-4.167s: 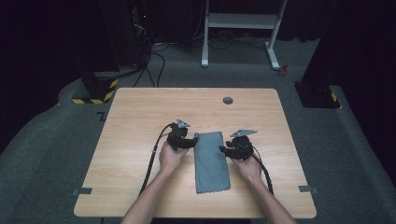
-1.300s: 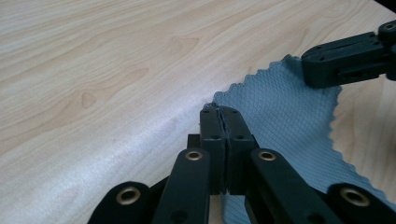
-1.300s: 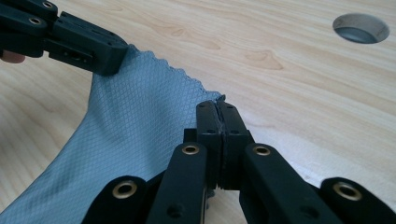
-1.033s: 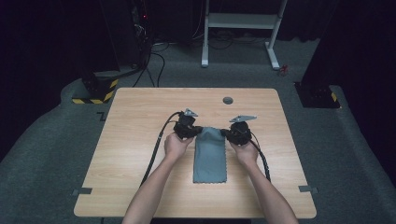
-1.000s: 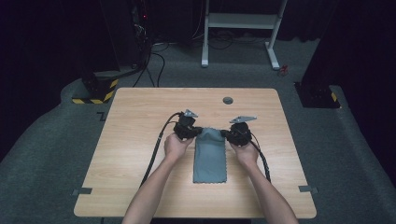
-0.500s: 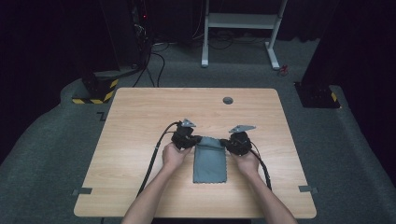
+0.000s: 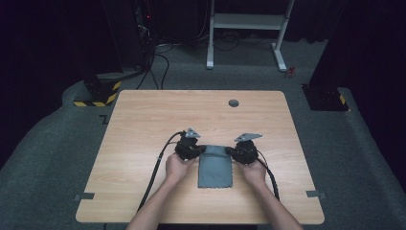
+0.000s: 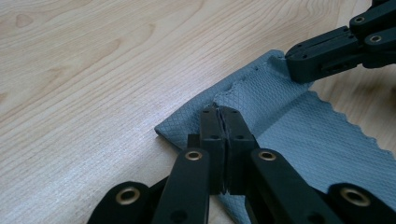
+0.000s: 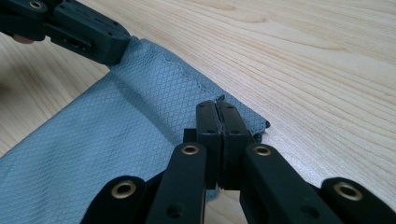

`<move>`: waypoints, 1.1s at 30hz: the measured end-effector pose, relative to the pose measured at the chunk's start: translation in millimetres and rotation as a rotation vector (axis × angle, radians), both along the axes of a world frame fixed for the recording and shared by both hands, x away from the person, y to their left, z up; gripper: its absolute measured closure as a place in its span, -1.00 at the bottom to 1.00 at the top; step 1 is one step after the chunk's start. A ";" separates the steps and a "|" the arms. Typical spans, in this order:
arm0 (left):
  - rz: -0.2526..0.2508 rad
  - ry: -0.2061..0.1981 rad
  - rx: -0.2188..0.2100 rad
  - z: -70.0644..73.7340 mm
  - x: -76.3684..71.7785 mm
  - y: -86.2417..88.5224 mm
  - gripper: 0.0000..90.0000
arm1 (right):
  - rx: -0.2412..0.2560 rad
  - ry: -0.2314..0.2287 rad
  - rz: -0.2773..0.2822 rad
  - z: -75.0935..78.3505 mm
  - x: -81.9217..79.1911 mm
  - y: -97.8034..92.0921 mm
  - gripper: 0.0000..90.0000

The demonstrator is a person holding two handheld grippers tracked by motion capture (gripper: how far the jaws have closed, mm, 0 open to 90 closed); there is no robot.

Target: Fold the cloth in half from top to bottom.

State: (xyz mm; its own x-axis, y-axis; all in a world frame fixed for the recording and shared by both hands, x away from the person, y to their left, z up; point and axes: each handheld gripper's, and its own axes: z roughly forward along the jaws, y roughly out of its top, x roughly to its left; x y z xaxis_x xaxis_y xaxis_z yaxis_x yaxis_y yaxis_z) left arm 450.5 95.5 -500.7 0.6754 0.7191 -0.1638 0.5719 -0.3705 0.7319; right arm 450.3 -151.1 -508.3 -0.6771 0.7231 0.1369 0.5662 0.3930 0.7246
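Both hands have drawn back toward the person, folding the far edge over. On the bench [image 7: 143, 124] lies the grey cloth [image 7: 215, 168]; left gripper [image 8: 223, 114] and right gripper [image 9: 218, 109] each pinch a corner. Uneven pulling could skew the fold.

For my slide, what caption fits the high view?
Two grippers, left gripper and right gripper, pinch a grey cloth on a wooden table.

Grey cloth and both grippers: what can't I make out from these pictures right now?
- Grey cloth, left gripper view: near corner hidden behind the left gripper.
- Right gripper view: cloth's lower edge cut off by the frame; the right gripper covers the pinched edge.
- High view: layer count and round table hole detail too small.
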 end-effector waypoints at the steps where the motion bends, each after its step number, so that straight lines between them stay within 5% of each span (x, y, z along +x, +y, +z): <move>1: -0.003 -0.001 -0.004 -0.3 -0.7 1.0 0.97 | 0.003 -0.007 0.006 0.0 -0.1 -1.0 0.98; 10: -0.017 -0.009 0.003 -0.9 -8.1 1.3 0.97 | -0.029 -0.023 0.041 0.4 -9.5 0.6 0.98; 33: -0.041 -0.038 0.008 1.5 -23.6 -1.4 0.97 | -0.018 -0.030 0.061 2.2 -22.3 -5.7 0.98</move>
